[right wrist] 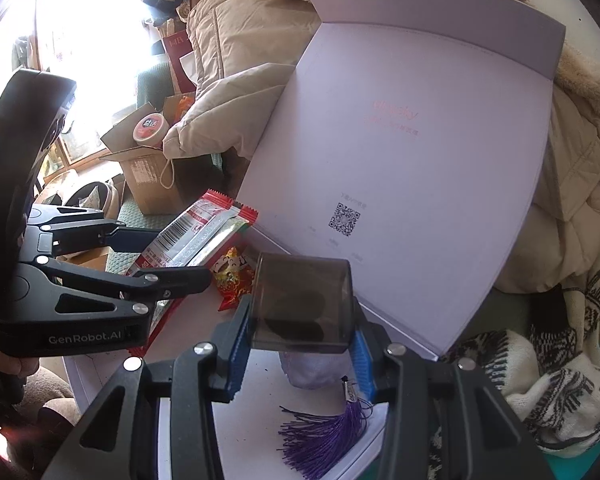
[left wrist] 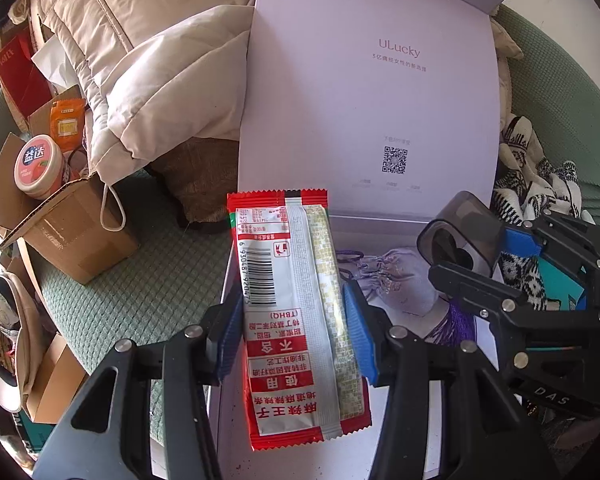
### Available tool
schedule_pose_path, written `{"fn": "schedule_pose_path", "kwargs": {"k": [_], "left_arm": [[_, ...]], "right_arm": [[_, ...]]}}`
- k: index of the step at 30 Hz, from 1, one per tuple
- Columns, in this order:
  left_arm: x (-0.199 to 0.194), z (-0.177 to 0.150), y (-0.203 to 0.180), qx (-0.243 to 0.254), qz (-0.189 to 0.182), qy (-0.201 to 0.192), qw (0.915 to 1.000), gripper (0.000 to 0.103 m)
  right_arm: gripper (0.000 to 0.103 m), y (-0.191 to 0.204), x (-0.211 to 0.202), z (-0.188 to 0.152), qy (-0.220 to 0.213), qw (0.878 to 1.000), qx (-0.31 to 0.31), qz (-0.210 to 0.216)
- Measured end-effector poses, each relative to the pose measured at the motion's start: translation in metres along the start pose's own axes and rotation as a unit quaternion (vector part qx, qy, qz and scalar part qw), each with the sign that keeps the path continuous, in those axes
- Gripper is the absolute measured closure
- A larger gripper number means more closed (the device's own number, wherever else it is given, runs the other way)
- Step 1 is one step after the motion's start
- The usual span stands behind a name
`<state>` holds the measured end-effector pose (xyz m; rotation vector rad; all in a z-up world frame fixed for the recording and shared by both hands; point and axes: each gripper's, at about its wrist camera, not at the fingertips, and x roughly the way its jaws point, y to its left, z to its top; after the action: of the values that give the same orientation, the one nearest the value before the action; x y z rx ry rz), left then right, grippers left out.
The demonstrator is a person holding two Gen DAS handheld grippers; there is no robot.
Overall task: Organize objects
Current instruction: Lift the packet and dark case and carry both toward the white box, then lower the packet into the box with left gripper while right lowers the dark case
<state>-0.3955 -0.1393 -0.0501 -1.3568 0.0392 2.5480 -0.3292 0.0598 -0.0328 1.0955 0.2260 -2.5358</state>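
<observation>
Box floor (right wrist: 256, 408) open at lower centre; pouch (right wrist: 312, 372), tassel (right wrist: 324, 436) and upright lid (right wrist: 420, 184) obstruct the right.

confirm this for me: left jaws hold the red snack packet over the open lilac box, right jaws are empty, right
Not quite. The right gripper is not empty: its jaws are shut on a smoky translucent case, as the right wrist view shows. The left gripper does hold the red snack packet over the open lilac box.
</observation>
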Motion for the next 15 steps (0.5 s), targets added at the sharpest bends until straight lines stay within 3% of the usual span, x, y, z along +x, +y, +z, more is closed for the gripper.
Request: {"fn": "schedule_pose_path", "kwargs": {"k": [15], "left_arm": [[0.041, -0.002, -0.003, 0.028, -0.021, 0.046, 0.9983, 0.057]], "right_arm": [[0.059, -0.008, 0.032, -0.006, 0.040, 0.999, 0.015, 0.006]]}}
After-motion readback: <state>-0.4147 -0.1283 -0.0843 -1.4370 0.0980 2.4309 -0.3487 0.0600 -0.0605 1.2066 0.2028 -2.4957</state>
